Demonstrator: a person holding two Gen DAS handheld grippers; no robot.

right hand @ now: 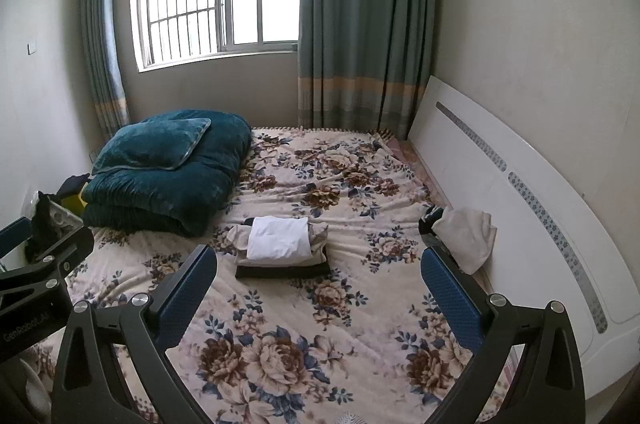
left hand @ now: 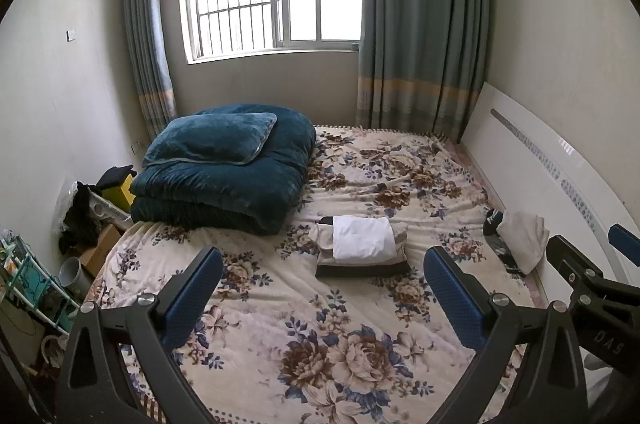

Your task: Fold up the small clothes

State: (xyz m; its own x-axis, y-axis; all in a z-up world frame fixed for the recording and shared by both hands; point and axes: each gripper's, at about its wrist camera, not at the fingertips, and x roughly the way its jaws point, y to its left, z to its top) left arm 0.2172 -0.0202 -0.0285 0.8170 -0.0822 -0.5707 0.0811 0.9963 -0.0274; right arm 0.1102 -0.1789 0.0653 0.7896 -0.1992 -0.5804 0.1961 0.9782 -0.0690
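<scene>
A stack of folded small clothes (left hand: 362, 248) lies mid-bed, a white piece on top of beige and dark ones; it also shows in the right wrist view (right hand: 280, 246). A loose pile of unfolded clothes (left hand: 520, 238), off-white over dark, lies at the bed's right edge by the headboard, also in the right wrist view (right hand: 466, 230). My left gripper (left hand: 322, 276) is open and empty, held above the bed short of the stack. My right gripper (right hand: 318, 274) is open and empty, also short of the stack. Each gripper shows at the edge of the other's view.
A floral bedspread (left hand: 304, 336) covers the bed. A folded teal quilt with a pillow (left hand: 224, 168) sits at the far left corner. A white headboard (right hand: 520, 208) runs along the right. Boxes, shelves and clutter (left hand: 80, 224) stand on the floor at left. Window and curtains are behind.
</scene>
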